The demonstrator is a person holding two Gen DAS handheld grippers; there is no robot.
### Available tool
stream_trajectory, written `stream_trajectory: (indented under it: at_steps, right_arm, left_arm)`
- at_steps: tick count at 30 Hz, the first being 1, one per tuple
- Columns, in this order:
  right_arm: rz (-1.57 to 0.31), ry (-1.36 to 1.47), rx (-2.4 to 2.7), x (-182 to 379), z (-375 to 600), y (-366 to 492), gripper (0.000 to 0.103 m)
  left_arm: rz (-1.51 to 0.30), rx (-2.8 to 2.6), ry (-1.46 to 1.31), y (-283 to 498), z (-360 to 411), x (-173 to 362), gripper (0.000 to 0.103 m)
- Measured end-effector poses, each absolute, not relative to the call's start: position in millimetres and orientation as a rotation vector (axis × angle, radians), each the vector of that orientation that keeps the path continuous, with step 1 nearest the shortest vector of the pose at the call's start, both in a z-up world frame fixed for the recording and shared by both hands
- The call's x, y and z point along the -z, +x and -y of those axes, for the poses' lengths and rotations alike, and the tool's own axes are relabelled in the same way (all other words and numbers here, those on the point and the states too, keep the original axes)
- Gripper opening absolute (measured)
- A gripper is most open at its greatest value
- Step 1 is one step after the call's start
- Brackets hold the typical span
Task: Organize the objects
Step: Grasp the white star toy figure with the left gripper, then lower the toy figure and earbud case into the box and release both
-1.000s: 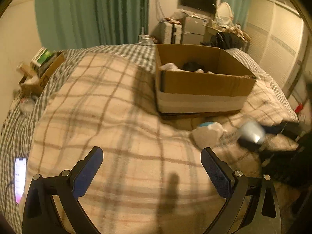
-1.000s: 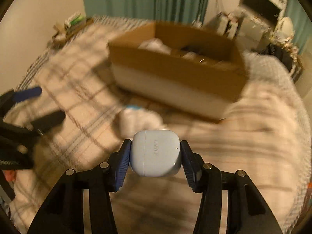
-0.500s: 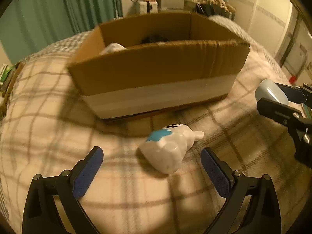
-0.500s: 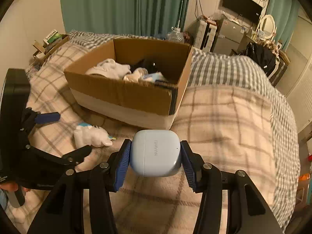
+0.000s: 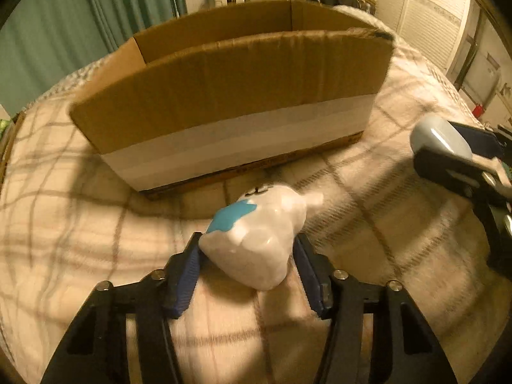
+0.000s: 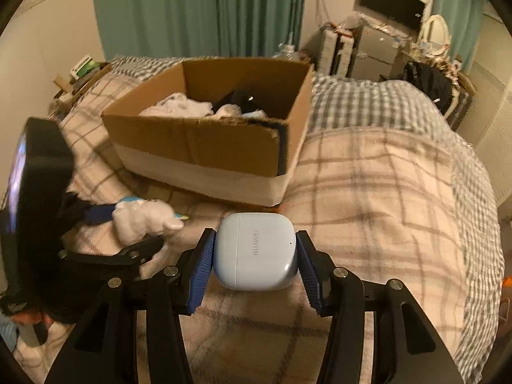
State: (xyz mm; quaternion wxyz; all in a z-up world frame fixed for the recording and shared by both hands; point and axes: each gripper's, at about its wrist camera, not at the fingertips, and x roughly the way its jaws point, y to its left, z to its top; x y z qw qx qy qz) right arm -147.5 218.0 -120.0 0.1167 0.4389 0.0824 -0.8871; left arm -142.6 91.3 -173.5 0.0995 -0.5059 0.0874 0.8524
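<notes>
My left gripper [image 5: 246,256] is shut on a white toy figure with a blue patch [image 5: 256,240], which lies on the plaid blanket just in front of the cardboard box [image 5: 230,105]. The toy [image 6: 140,220] and the left gripper [image 6: 128,233] also show at the left of the right wrist view. My right gripper [image 6: 254,256] is shut on a pale blue earbud case [image 6: 254,249] and holds it above the bed, right of the box [image 6: 208,147]. The case also shows in the left wrist view [image 5: 438,137]. The box holds white cloth and dark items.
The plaid blanket [image 6: 368,192] covers the bed, with a checked grey cover [image 6: 368,102] behind. Shelves and clutter stand at the far wall, green curtains [image 6: 198,12] behind the box. A small stand with books [image 6: 80,73] sits left of the bed.
My left gripper has moved forward onto the white toy and closed on it. The right gripper has kept hold of the earbud case and shifted slightly.
</notes>
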Motion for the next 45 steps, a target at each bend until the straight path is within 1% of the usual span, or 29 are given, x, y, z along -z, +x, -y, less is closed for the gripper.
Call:
stream_trajectory:
  at_steps: [9, 16, 22, 28, 33, 41, 45]
  right_arm:
    - [-0.269, 1.257, 2.636, 95.1, -211.2, -119.6, 0.050]
    - [-0.265, 1.161, 2.676, 57.1, -202.6, -81.3, 0.050]
    - [-0.289, 1.080, 2.696, 26.3, -194.0, -61.8, 0.050]
    - [-0.316, 0.982, 2.693, -7.1, -182.8, -62.1, 0.049]
    - [-0.347, 0.903, 2.696, -37.6, -174.9, -81.5, 0.049]
    - [-0.294, 0.830, 2.695, -86.4, -171.0, -157.6, 0.049]
    - [-0.268, 0.829, 2.711, -93.3, -169.0, -198.1, 0.049]
  left_arm:
    - [-0.188, -2.559, -1.353, -95.8, -89.6, 139.6, 0.049]
    - [-0.065, -2.621, -1.258, -73.2, -58.6, 98.0, 0.049]
    - [-0.042, -2.673, -1.158, -60.7, -42.7, 67.5, 0.049]
    - [-0.025, -2.704, -1.085, -76.3, -29.0, 33.6, 0.049]
    - [-0.027, -2.738, -1.022, -103.6, -20.0, 1.3, 0.049]
    - [-0.045, -2.772, -0.984, -175.6, -18.9, -27.4, 0.049]
    - [-0.011, -2.762, -1.002, -211.3, -25.5, -20.9, 0.049]
